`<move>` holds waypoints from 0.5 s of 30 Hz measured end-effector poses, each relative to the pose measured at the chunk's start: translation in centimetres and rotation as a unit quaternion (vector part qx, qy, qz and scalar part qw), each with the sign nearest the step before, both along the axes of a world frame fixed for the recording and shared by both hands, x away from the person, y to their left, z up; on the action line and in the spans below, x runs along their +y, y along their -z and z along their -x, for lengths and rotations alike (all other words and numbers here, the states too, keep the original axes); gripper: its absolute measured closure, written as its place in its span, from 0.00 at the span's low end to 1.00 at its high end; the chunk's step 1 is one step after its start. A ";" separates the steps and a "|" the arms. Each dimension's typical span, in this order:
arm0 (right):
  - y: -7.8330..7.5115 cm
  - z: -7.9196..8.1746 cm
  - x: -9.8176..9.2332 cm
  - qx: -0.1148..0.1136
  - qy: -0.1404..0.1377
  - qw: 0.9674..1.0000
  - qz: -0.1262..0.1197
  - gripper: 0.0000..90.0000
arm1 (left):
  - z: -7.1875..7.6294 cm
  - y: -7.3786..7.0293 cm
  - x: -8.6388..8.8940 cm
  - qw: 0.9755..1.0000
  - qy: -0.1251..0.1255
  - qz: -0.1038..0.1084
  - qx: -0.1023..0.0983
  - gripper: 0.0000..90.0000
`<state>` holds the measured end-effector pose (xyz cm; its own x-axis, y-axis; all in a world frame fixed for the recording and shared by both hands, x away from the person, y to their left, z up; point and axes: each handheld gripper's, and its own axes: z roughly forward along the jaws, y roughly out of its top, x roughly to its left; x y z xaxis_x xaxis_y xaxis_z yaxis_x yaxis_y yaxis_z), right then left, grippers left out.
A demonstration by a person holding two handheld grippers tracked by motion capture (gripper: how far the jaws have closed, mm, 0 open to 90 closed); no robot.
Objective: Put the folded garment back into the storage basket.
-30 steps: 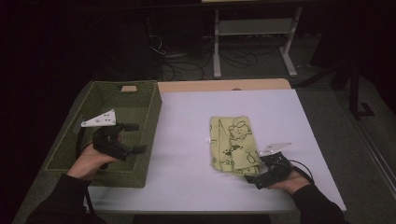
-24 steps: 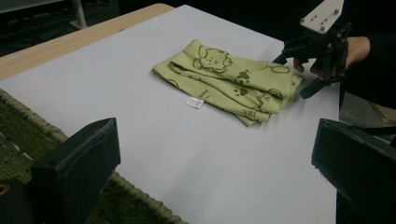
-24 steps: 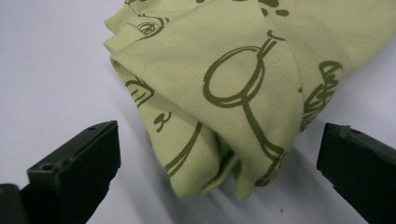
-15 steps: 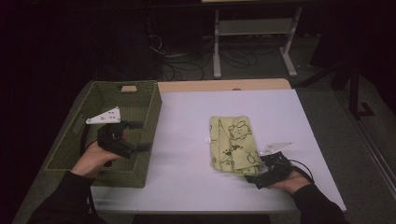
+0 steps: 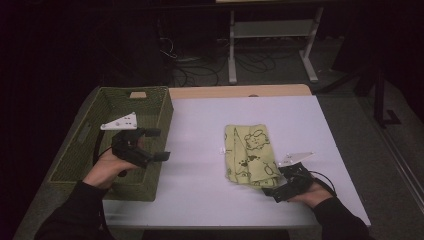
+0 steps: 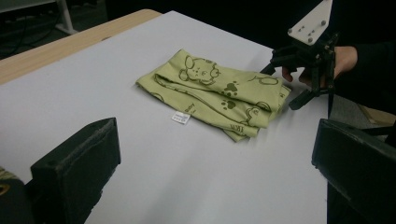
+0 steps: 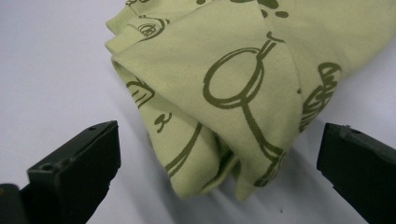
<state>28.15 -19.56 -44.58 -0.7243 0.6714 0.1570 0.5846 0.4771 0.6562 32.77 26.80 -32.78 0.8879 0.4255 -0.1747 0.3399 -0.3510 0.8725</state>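
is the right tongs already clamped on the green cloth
No: in the right gripper view the right tongs stand wide open, the folded green cloth lying between the jaws, untouched.

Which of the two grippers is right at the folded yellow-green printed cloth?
The right gripper, open at the folded yellow-green printed cloth's near corner; the left gripper, also open, is over the green woven basket's rim.

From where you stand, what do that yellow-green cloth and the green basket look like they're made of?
The cloth looks like soft knitted cotton or a similar jersey, matte: it folds limply, shows a fine knit texture up close, and carries printed dark cartoon figures and a small sewn label. The basket looks woven, perhaps plastic or paper cord over a stiff frame: its walls show an open mesh pattern and hold straight. I can't tell which fibre.
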 end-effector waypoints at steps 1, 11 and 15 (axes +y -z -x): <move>0.0 0.0 0.0 0.000 0.000 1.000 0.000 0.00 | 0.0 0.0 -0.1 1.000 0.001 0.003 0.000 0.00; 0.0 0.0 0.0 -0.001 -0.001 1.000 0.000 0.00 | -0.2 -0.1 -1.6 1.000 0.010 0.004 0.003 0.00; 0.0 0.0 0.0 -0.001 -0.001 1.000 -0.001 0.00 | -0.3 0.0 -2.3 1.000 0.015 0.006 0.004 0.00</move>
<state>28.15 -19.57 -44.55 -0.7258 0.6698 0.1566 0.5823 0.4770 0.6583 33.03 24.51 -32.73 0.8991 0.3963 -0.1861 0.3359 -0.3517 0.8738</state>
